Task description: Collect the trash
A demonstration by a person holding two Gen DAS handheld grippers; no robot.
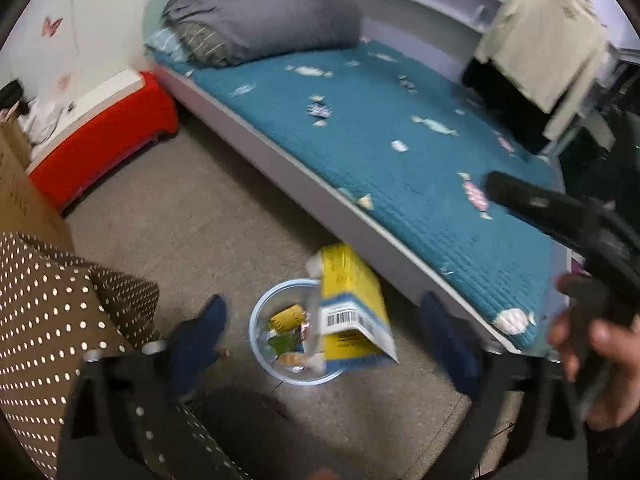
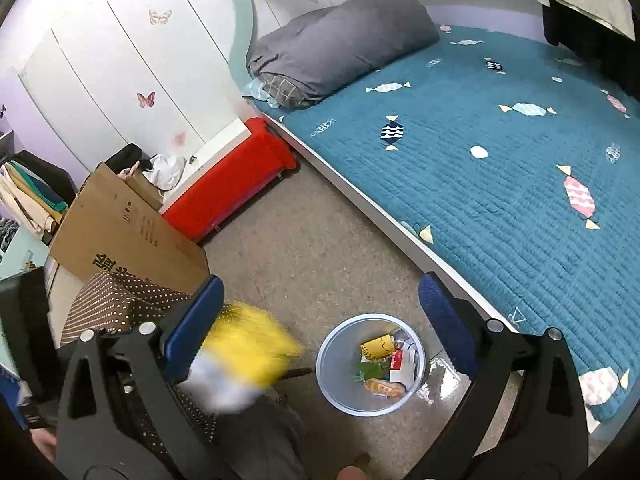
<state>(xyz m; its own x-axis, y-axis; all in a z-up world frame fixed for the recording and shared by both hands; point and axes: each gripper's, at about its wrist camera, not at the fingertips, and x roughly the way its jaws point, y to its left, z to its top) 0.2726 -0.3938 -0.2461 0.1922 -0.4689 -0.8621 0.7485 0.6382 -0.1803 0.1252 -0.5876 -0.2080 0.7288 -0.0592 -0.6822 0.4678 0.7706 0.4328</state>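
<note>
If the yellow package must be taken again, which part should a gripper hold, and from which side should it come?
The yellow package stands tilted over the rim of the bin, so probably its free upper end, approached from above, with the fingers across its flat faces.

Both my grippers are wide open right now. Left gripper (image 1: 324,332) is tilted steeply down, blue fingers (image 1: 200,332) spread far apart with nothing pinched between the pads. Right gripper (image 2: 320,320) is angled down too, jaws gaping just as wide, pads bare. From the left cam I can see my right hand (image 1: 600,352) off to the right of the tongs, wrapped round the black handle.
</note>
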